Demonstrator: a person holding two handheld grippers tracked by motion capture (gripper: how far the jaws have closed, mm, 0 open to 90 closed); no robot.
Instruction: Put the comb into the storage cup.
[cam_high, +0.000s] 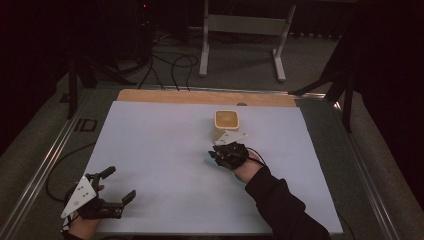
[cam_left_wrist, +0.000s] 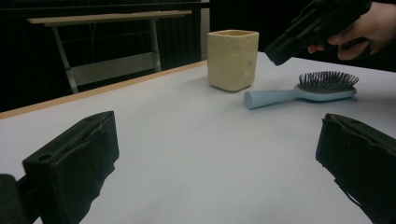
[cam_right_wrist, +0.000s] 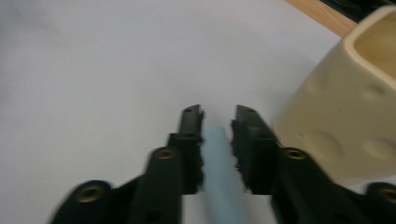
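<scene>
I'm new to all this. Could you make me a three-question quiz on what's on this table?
1. True or false: the left gripper holds the brush.
2. What is between the right gripper's jaws: A the cup, B the brush handle, C nothing?
3. Which way do the brush's bristles point?

Key:
1. False; it is open, apart from the brush.
2. B
3. Up.

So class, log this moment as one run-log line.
right gripper: shut on brush handle | brush: flat on table beside cup | left gripper: open, idle
</scene>
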